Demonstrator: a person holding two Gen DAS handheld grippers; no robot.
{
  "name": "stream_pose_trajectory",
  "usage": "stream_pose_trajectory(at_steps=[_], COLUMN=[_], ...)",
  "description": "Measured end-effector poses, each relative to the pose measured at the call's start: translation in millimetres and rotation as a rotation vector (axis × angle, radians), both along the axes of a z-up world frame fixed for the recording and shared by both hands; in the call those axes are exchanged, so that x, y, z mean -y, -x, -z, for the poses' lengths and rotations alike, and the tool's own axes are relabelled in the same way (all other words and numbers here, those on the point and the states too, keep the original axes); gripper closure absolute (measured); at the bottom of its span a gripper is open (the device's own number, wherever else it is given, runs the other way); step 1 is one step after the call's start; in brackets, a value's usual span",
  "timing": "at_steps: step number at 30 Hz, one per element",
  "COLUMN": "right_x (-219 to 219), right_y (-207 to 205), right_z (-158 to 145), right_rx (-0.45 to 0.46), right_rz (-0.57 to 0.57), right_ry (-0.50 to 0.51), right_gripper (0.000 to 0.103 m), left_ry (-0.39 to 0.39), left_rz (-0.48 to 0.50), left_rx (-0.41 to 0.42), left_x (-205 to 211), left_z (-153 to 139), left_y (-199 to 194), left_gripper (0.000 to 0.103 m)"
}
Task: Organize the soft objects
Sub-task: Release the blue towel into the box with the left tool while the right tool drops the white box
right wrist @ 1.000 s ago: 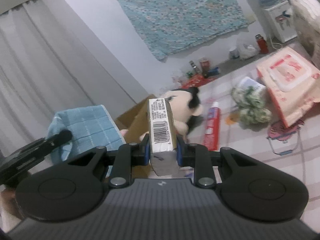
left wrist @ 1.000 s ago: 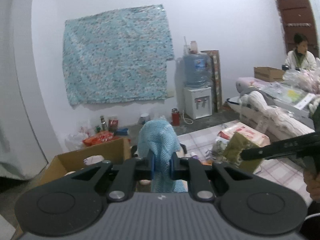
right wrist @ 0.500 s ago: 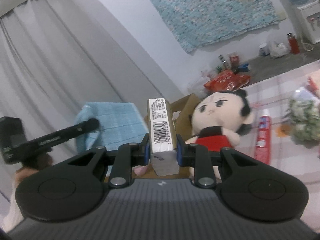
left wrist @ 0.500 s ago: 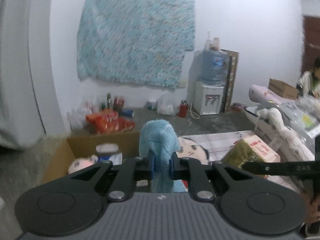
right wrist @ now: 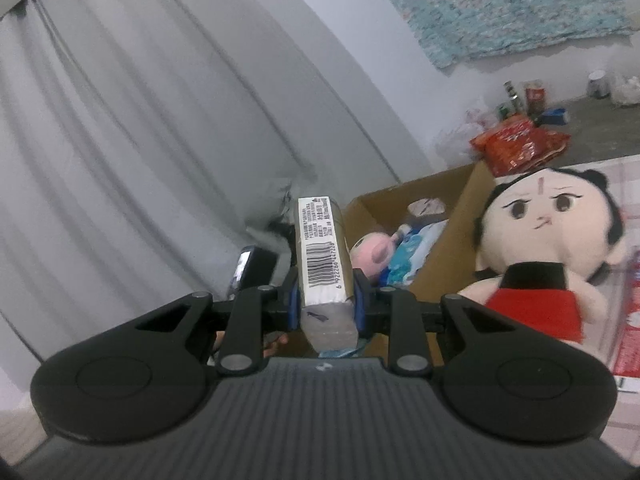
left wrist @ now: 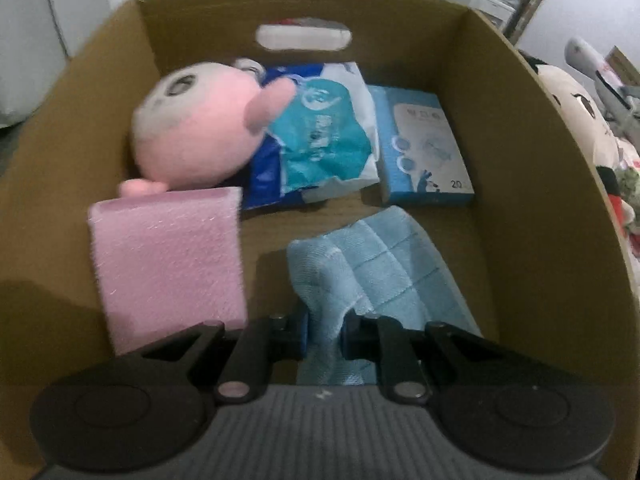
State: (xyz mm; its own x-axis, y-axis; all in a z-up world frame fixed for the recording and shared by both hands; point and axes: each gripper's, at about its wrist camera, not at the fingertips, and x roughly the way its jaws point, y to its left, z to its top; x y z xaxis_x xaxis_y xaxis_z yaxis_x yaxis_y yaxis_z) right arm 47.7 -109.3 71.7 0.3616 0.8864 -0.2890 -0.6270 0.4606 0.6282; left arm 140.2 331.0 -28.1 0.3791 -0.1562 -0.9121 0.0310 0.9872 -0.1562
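My left gripper (left wrist: 324,330), clamped on the blue towel (left wrist: 376,264), points down into the cardboard box (left wrist: 560,184); bare floor lies directly ahead.

Cardboard box (left wrist: 532,168), inside it pink plush (left wrist: 192,128), pink sponge (left wrist: 168,264), teal packet (left wrist: 324,136), blue carton (left wrist: 424,144)

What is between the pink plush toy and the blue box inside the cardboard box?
A crinkly teal and white plastic packet, seen in the left wrist view.
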Motion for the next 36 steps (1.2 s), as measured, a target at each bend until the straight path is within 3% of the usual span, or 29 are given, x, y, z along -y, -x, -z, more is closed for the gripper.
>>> stream_pose_trajectory(at_steps=[2,4,6,9,10,11,12,13,15,16,18,19,22,25,29,32,36], right_x=[-12.3,-28.6,-44.7,-67.4,-73.3,-78.3,-82.0,-85.4,-89.2,-91.1,-90.8,-92.4,-93.6,-97.3,-108.8,-131.8,-168.2], right_y=[-8.1,-12.5,-17.5,-20.3,-20.3,-19.1,-19.3,-18.1,-22.3,-22.9,-26.2,-27.5,-36.3,-39.0,-42.0,-45.4,-45.7], right_z=[1.2,2.3,4.3,5.8,5.7,4.7,3.6,2.6,3.9,4.0,6.7,7.2,12.6,13.3,13.9,11.5,6.2], right_rx=[-0.010,-0.010,-0.012,-0.015,-0.010,-0.003,0.003,0.007,0.006,0.004,0.001,-0.004,-0.006,-0.005,-0.012,0.018,0.135], right_rz=[-0.014,-0.021,-0.035,-0.065,-0.072,-0.081,-0.084,-0.088,-0.094,-0.093,-0.084,-0.078,-0.064,-0.059,-0.065,-0.091,-0.092], right_ry=[0.016,0.043,0.073,0.083,0.089,0.096,0.102,0.107,0.108,0.111,0.117,0.120,0.141,0.162,0.194,0.305,0.552], right_gripper=[0.079,0.079,0.079,0.079,0.079,0.079,0.079,0.079,0.079,0.079,0.079,0.079,0.079,0.079,0.079,0.079,0.079], left_ry=[0.030,-0.066,-0.144,-0.246,-0.279,-0.300,-0.286,-0.246,-0.177,-0.196,-0.257,-0.250,-0.177,-0.083,-0.048,-0.038,-0.067], left_rz=[0.008,0.053,0.098,0.112,0.117,0.109,0.103,0.109,0.145,0.160,0.155,0.145,0.101,0.012,0.004,-0.039,-0.037], left_rx=[0.026,0.096,0.137,0.243,0.281,0.309,0.312,0.286,0.208,0.179,0.144,0.123,0.046,0.046,0.040,0.129,0.276], left_x=[-2.0,4.8,10.8,17.2,18.4,20.3,17.7,15.0,14.2,16.8,20.7,18.8,9.2,-5.5,-13.7,-24.7,-31.7], left_z=[-5.2,-15.5,-22.0,-40.8,-48.6,-56.1,-62.1,-63.6,-56.1,-47.9,-30.5,-23.2,-4.3,-1.7,-7.6,-36.7,-81.2], left_y=[-4.7,-9.3,-13.3,-4.6,1.6,4.4,9.8,13.1,12.0,8.9,-2.5,-10.3,-37.6,-49.4,-42.6,-11.8,33.1], left_gripper=[0.087,0.080,0.052,0.024,0.025,0.032,0.046,0.056,0.090,0.094,0.095,0.095,0.095,0.095,0.089,0.079,0.072])
